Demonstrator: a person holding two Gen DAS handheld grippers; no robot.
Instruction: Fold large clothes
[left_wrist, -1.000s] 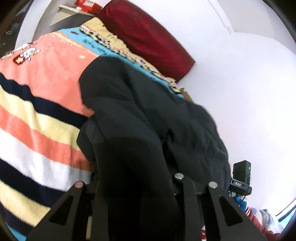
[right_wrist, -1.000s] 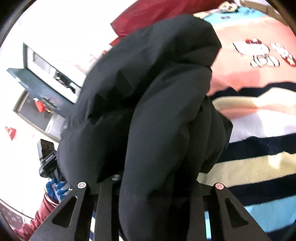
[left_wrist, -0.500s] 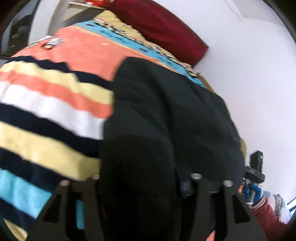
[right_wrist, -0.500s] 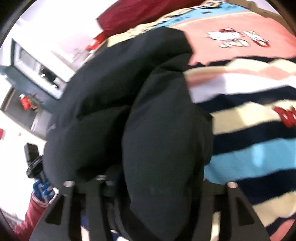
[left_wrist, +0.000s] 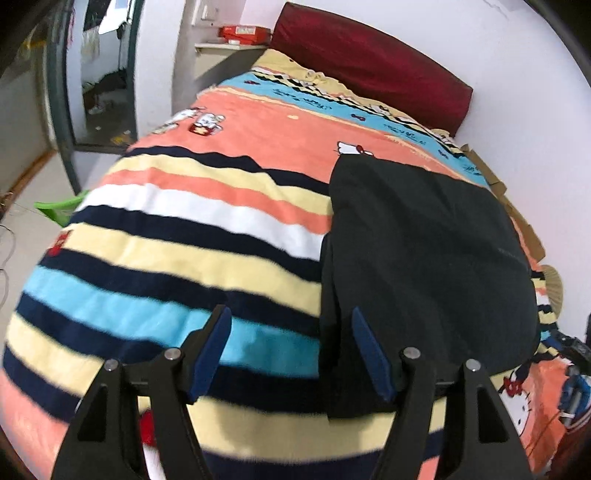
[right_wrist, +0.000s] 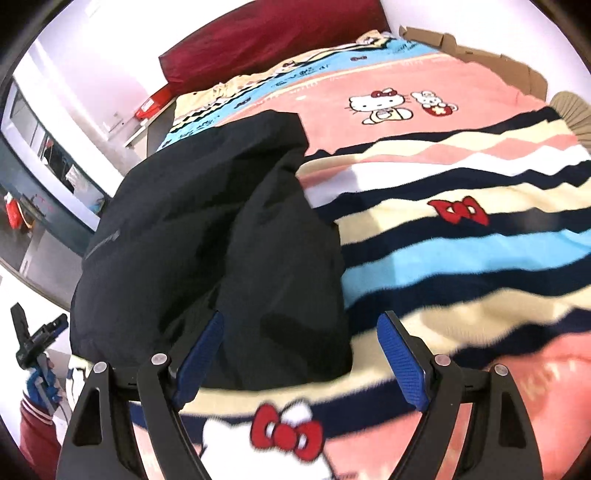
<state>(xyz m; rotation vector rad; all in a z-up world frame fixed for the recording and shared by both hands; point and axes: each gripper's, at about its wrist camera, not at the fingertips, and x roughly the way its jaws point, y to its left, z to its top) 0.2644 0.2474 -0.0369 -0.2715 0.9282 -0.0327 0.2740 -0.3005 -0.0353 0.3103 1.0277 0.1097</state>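
Observation:
A large black garment (left_wrist: 424, 258) lies in a folded heap on the striped cartoon-cat blanket (left_wrist: 166, 240), toward the wall side of the bed. My left gripper (left_wrist: 290, 314) hovers at its near left edge; its jaws are opening, and the blue pads (left_wrist: 212, 350) press on nothing. Only the garment's border shows beside the right pad. In the right wrist view the same garment (right_wrist: 221, 240) bulges up just beyond my right gripper (right_wrist: 301, 319). Its jaws are opening too, and the cloth sits loose between and beyond the fingers, free of the pads (right_wrist: 404, 365).
A dark red headboard cushion (left_wrist: 369, 62) closes the far end of the bed. Cardboard (right_wrist: 480, 55) lines the wall side. A shelf with a red box (left_wrist: 240, 31) and a doorway (left_wrist: 99, 74) are at the far left. A blue-gloved hand (right_wrist: 40, 380) with a red sleeve holds the other gripper.
Both grippers held the black garment up in shut jaws. They have since opened and drawn back, and the garment has dropped onto the blanket.

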